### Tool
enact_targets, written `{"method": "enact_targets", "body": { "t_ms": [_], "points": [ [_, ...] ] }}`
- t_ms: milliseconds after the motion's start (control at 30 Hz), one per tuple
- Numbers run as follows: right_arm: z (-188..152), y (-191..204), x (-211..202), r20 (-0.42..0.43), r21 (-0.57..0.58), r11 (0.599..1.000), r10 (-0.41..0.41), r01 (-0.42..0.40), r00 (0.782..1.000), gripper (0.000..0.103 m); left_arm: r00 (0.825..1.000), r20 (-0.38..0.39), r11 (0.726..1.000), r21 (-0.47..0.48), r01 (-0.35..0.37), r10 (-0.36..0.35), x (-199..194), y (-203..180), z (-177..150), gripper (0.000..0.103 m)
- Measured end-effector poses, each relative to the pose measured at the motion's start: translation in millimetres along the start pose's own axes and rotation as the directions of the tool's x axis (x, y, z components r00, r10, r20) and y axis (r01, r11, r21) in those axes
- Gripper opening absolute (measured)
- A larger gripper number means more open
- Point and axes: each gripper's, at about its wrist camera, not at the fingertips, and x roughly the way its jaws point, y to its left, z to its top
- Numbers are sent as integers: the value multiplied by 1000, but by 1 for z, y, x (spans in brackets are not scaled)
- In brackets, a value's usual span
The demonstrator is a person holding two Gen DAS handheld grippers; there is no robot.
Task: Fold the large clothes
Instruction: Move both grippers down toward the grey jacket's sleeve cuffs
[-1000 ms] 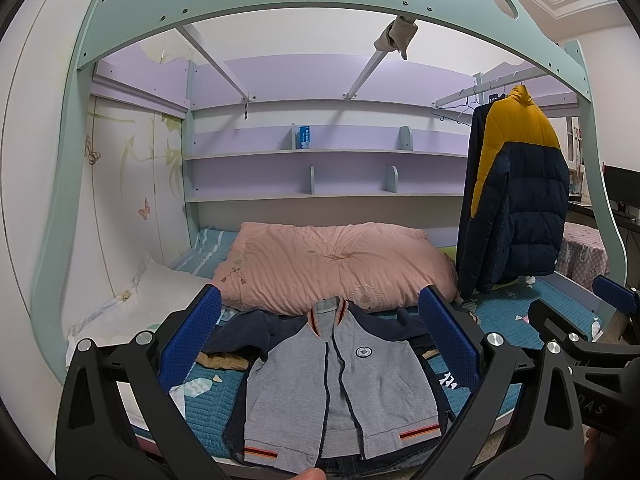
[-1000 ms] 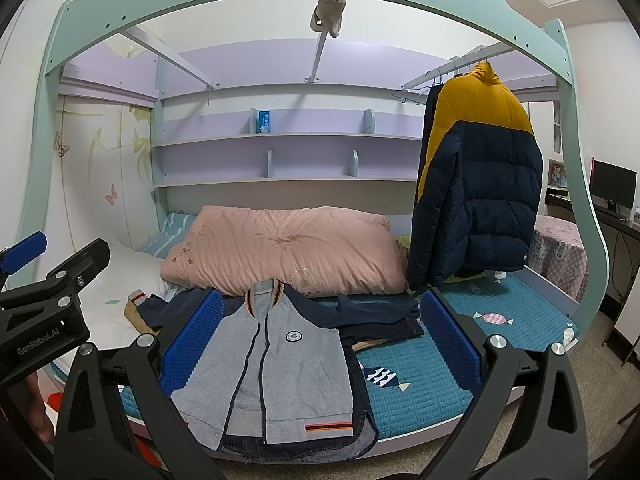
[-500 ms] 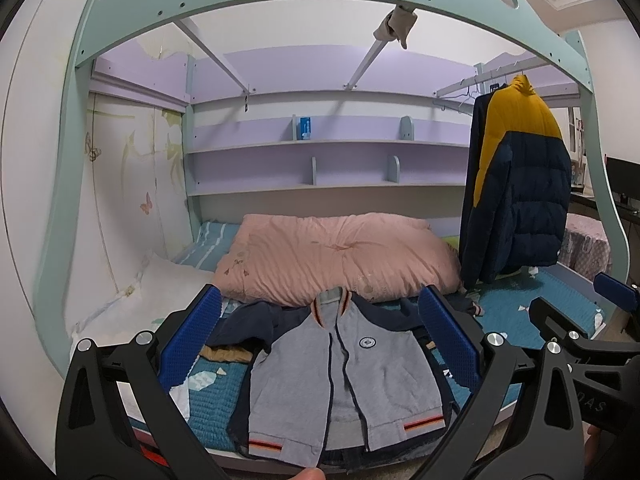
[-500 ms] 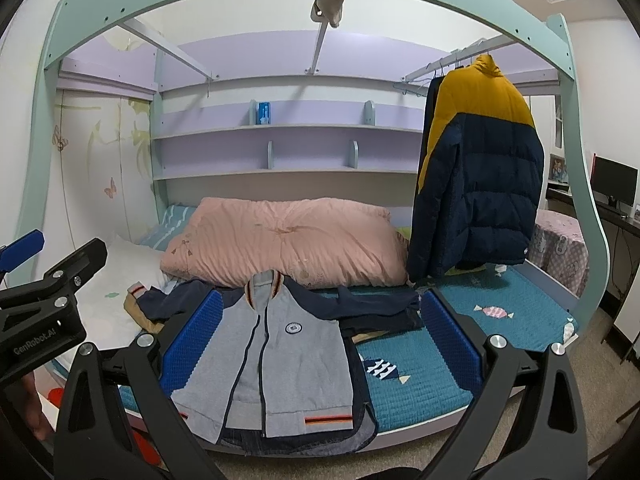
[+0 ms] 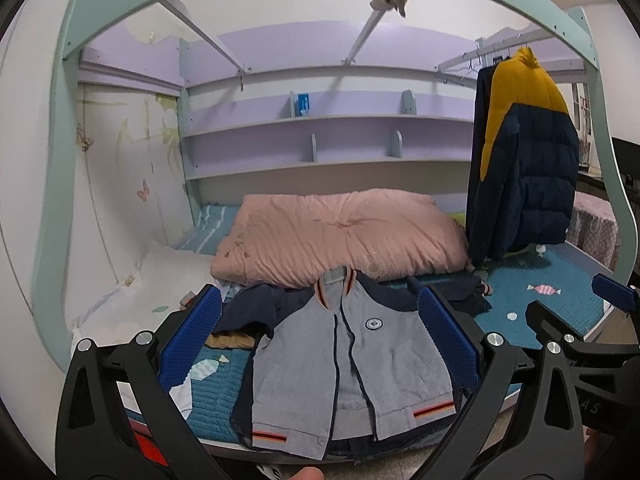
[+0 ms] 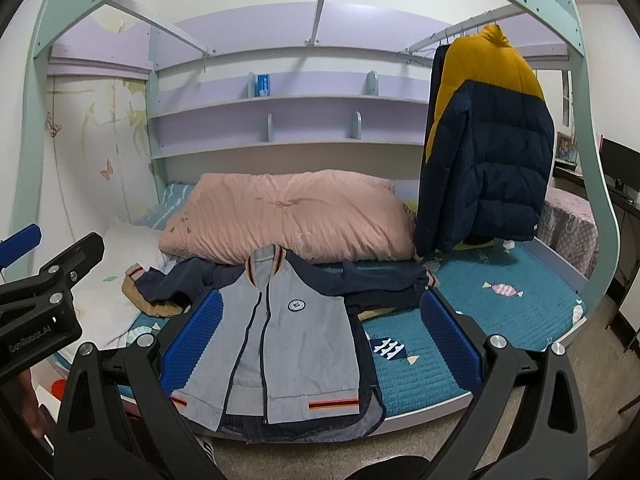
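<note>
A grey zip jacket [image 5: 344, 364] [image 6: 276, 340] with navy sleeves and orange-striped hem lies face up, spread flat on the teal bedspread [image 5: 532, 312] [image 6: 472, 312], its hem at the bed's front edge. Denim fabric [image 6: 304, 428] pokes out under its hem. My left gripper [image 5: 320, 344] hangs open in front of the jacket, holding nothing. My right gripper [image 6: 320, 344] is open too, short of the jacket's right half. The right gripper's body [image 5: 580, 344] shows at the left view's right side, and the left gripper's body [image 6: 44, 296] at the right view's left side.
A pink duvet [image 5: 340, 236] is piled behind the jacket. A navy and yellow puffer coat [image 6: 484, 140] hangs from a rail at the right. A white sheet [image 5: 160, 284] lies at the left. The mint bed frame [image 5: 56, 160] arches overhead, lilac shelves behind.
Both views have tilted downward a little, so the jacket and bed sit higher in frame and more floor shows. The jacket lies as before and both grippers stay open.
</note>
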Motion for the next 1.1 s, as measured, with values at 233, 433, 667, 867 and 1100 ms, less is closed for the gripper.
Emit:
{"method": "enact_targets", "body": {
  "t_ms": [233, 433, 667, 867, 1100],
  "points": [
    [0, 4, 40, -58, -1, 1000, -12, 12, 998, 96, 998, -56, 1000, 2, 0, 0, 45, 4, -8, 98],
    [-3, 9, 72, -96, -30, 999, -20, 17, 995, 96, 993, -114, 1000, -24, 15, -18, 90, 8, -20, 98],
    [-23, 1, 138, -185, -9, 1000, -3, 1, 983, 96, 981, -190, 999, 12, 41, -38, 167, -4, -41, 98],
    [-37, 5, 211, -241, 8, 1000, 19, -18, 970, 96, 981, -196, 999, 45, -8, 17, 238, 1, -71, 98],
    [-42, 31, 277, -270, -9, 998, 65, -70, 961, 96, 946, -299, 992, 46, -114, 122, 311, 44, -97, 98]
  ]
}}
